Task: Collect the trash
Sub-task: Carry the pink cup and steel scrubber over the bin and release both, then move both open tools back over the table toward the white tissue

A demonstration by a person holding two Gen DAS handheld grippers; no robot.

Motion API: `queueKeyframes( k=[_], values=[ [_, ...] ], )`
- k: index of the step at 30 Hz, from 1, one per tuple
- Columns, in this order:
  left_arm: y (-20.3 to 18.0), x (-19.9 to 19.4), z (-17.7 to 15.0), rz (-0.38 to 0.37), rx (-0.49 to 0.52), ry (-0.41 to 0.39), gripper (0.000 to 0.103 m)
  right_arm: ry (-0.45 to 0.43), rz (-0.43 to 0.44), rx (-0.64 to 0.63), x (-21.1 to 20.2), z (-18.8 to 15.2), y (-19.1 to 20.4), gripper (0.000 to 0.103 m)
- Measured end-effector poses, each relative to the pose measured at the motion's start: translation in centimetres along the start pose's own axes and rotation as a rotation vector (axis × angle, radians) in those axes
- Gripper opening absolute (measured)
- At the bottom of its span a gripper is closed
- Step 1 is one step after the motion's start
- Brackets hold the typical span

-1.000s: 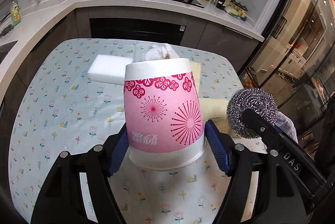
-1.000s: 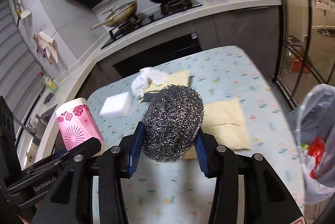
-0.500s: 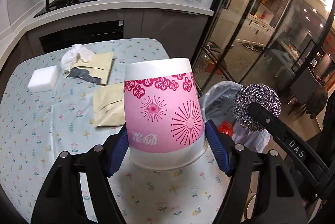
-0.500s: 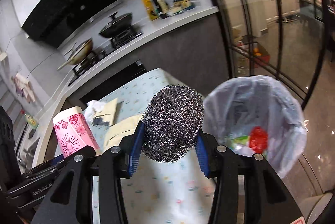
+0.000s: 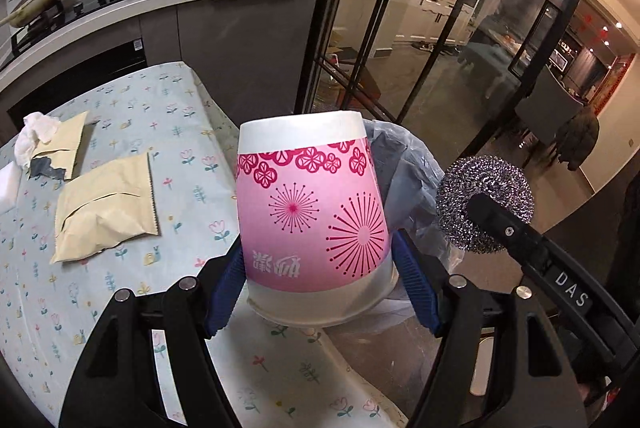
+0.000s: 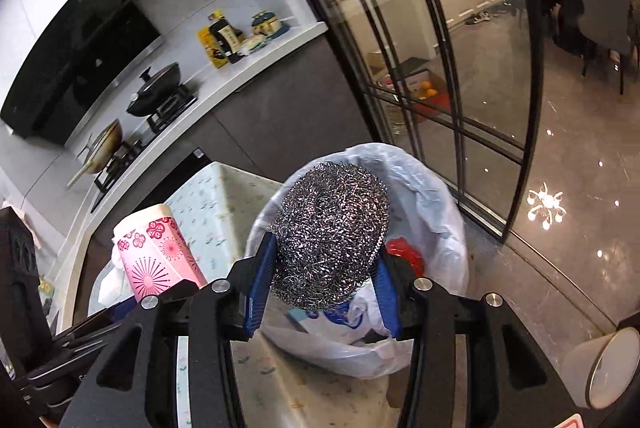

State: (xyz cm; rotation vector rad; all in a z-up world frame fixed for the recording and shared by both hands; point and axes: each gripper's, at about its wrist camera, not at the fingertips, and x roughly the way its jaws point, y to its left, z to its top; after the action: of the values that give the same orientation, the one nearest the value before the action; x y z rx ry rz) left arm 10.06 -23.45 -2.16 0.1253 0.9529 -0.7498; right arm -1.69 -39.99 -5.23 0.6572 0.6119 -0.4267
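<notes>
Right wrist view: both claws have swung off the bench (image 5: 132,132) to the bin (image 6: 436,188). Right claw (image 6: 324,292) clamps the scourer (image 6: 332,232) over it, drop looks next. Left claw (image 5: 320,292) grips the cup (image 5: 312,212) at the bench edge. Envelopes (image 5: 104,208), tissue (image 5: 36,132) remain; nothing blocks.

The kitchen was lit evenly from above, without hard shadows. Both pictures were sharp in the middle and strongly curved at the edges, with dark corners. The glass doors (image 5: 420,40) showed reflections of ceiling lamps, and the glossy floor (image 6: 560,228) carried bright spots of glare. The room behind the glass looked dimmer and warmer.
</notes>
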Motion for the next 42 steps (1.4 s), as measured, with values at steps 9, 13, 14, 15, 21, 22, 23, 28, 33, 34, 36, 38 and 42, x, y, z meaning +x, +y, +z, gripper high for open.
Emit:
queueKeyframes(
  k=[9,13,14,15,21,22,23,28,33,34,36,38,42],
  values=[
    [-1.7,3.9,1.1,-0.010,0.030,0.033,0.074,0.017,-0.031,0.021,1.6,0.5,-1.5,0.044],
    [-1.3,4.3,1.3,-0.006,0.013,0.032,0.077,0.016,-0.038,0.022,2.1,0.9,-1.8,0.044],
    [-1.1,4.2,1.3,-0.003,0.011,0.029,0.077,0.016,-0.038,0.023,2.2,0.9,-1.7,0.044],
    [-0.9,4.1,1.3,0.000,0.007,0.025,0.077,0.016,-0.039,0.022,2.3,1.0,-1.6,0.044],
    [1.3,3.1,1.6,0.033,-0.042,-0.003,0.077,0.032,-0.035,-0.001,3.6,1.1,-0.5,0.045],
    [1.7,2.9,1.6,0.041,-0.051,-0.008,0.077,0.035,-0.032,-0.004,3.9,1.1,-0.3,0.045],
    [2.1,2.6,1.5,0.049,-0.059,-0.014,0.077,0.038,-0.028,-0.007,4.1,1.1,0.0,0.045],
    [4.3,1.5,1.2,0.102,-0.087,-0.043,0.077,0.037,-0.038,-0.033,5.2,1.1,1.6,0.048],
    [6.3,0.7,1.0,0.120,-0.120,-0.047,0.077,0.028,-0.040,-0.043,5.5,1.4,3.0,0.055],
    [6.6,0.6,0.9,0.123,-0.125,-0.048,0.077,0.024,-0.039,-0.042,5.4,1.4,3.2,0.056],
    [7.1,0.2,0.9,0.132,-0.129,-0.057,0.080,0.027,-0.034,-0.043,5.4,1.4,3.6,0.057],
    [7.5,-0.2,0.7,0.141,-0.132,-0.069,0.081,0.029,-0.031,-0.048,5.3,1.2,4.0,0.057],
    [8.4,-0.9,0.5,0.152,-0.140,-0.081,0.081,0.031,-0.023,-0.058,5.0,0.9,5.0,0.057]
  ],
)
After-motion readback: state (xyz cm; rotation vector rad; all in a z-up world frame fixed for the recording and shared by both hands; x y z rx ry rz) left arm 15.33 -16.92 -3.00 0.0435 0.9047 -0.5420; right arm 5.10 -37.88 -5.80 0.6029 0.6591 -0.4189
